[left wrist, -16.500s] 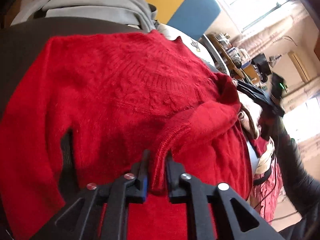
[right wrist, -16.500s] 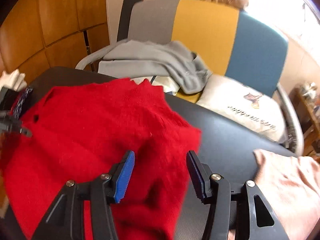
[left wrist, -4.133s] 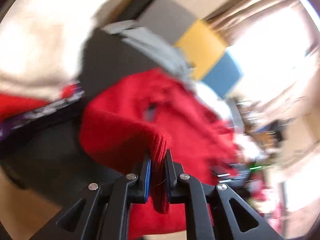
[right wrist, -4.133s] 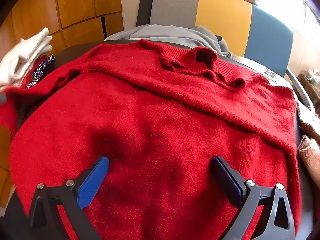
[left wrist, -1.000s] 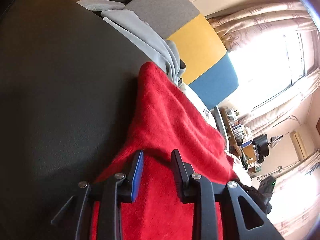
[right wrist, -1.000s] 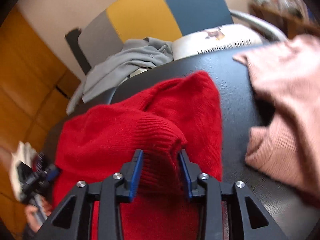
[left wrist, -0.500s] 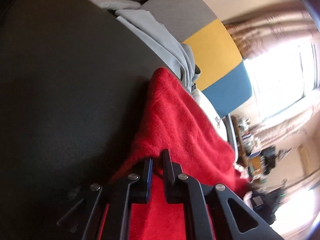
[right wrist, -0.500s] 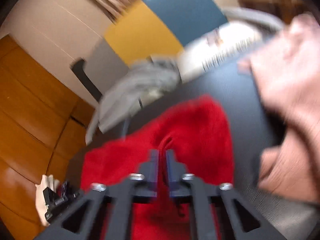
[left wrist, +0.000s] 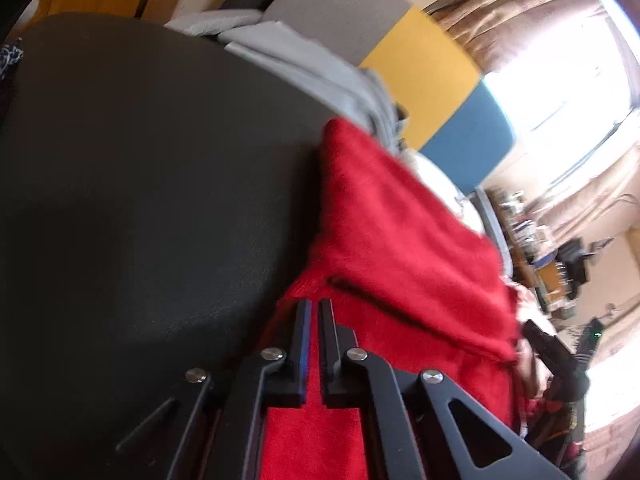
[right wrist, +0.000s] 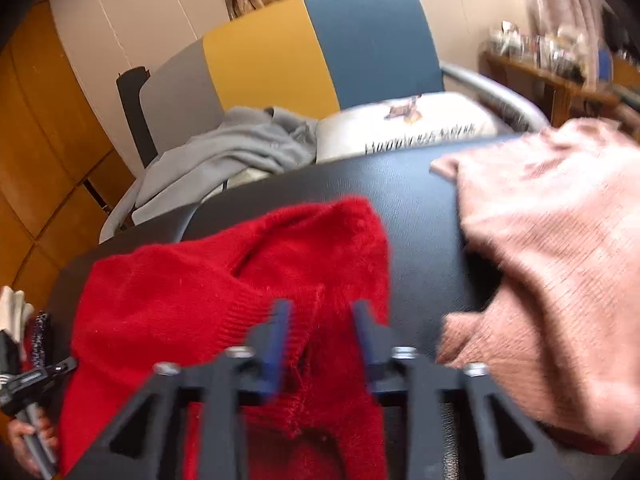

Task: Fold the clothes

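The fluffy red knitted sweater (right wrist: 224, 304) lies on the black padded tabletop (left wrist: 152, 184) gathered into a narrowed, layered shape, one doubled flap (left wrist: 404, 240) turned over the body and a ribbed cuff or hem (right wrist: 248, 320) lying on top near the front edge. Half a second ago the right gripper (right wrist: 318, 320) was pinched on a ridge of that red knit; now its blue-padded jaws stand apart, with the knit lying slack between and below them, gripped by neither. A second ago it straddled the ribbed end, so it has gripped, carried and let go. The left gripper (left wrist: 314, 312) has gone the other way: a second ago its jaws had a gap, now they are drawn nearly together at the sweater's left edge. Red cloth shows below them, but whether any is caught in the narrow slot I cannot tell.

My reading is that one fold has just been laid down from the right, and the left side may be taking hold for another, or simply pressing the edge flat.

Just beside the sweater on the right part of the tabletop lies a crumpled pink ribbed knit garment (right wrist: 552, 264), apart from it. Beyond the far edge, a grey hooded sweatshirt (right wrist: 224, 148) and a white printed cushion (right wrist: 404, 128) rest on a chair with a grey, yellow and blue back (right wrist: 280, 60)
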Action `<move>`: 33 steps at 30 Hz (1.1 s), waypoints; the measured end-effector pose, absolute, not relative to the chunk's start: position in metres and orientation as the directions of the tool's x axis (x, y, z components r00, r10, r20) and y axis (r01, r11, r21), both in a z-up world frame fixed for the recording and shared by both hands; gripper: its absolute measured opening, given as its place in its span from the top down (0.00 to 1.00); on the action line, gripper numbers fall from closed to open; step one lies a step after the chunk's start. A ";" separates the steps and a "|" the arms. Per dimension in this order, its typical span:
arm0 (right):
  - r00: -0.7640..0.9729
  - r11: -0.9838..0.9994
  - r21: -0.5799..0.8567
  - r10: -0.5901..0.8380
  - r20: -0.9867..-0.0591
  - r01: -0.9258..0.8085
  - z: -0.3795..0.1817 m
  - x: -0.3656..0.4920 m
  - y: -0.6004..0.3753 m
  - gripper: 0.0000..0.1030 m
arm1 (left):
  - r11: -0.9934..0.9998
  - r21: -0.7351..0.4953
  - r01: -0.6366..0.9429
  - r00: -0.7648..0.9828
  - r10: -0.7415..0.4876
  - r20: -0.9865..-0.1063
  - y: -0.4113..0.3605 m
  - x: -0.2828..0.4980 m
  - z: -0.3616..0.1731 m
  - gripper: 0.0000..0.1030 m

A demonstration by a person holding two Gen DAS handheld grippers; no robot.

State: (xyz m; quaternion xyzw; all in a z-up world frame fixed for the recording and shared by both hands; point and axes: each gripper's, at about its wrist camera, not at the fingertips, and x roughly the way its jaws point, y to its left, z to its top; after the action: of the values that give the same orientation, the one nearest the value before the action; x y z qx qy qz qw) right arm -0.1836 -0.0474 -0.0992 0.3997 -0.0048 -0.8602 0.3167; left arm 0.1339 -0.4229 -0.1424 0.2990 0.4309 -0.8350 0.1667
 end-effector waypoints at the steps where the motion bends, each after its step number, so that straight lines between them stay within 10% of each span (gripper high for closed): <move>1: -0.493 -0.794 0.255 -0.557 -0.669 0.552 -0.092 -0.178 -0.048 0.47 | -0.550 -0.659 0.513 -0.784 0.013 -0.621 -0.424 0.135 -0.142 0.85; 12: -0.397 -0.688 0.144 -0.562 -0.725 0.711 -0.105 -0.148 -0.103 0.40 | -0.343 -0.787 0.513 -0.820 0.075 -0.567 -0.441 0.106 -0.162 0.69; 17: -0.396 -0.686 0.071 -0.497 -0.772 0.724 -0.123 -0.147 -0.117 0.38 | -0.268 -0.816 0.513 -0.841 0.033 -0.539 -0.446 0.096 -0.169 0.84; 21: -0.389 -0.653 0.048 -0.506 -0.770 0.755 -0.122 -0.144 -0.119 0.89 | -0.270 -0.846 0.460 -0.882 -0.029 -0.470 -0.444 0.109 -0.163 0.92; 33: -0.373 -0.622 0.054 -0.535 -0.758 0.781 -0.123 -0.134 -0.125 0.90 | -0.311 -0.807 0.502 -0.860 -0.079 -0.504 -0.434 0.152 -0.165 0.93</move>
State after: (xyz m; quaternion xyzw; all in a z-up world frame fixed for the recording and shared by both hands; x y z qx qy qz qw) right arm -0.1343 -0.1245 -0.1234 0.3866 0.1590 -0.8133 0.4048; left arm 0.1518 -0.4337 -0.1649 0.1895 0.5571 -0.7872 0.1845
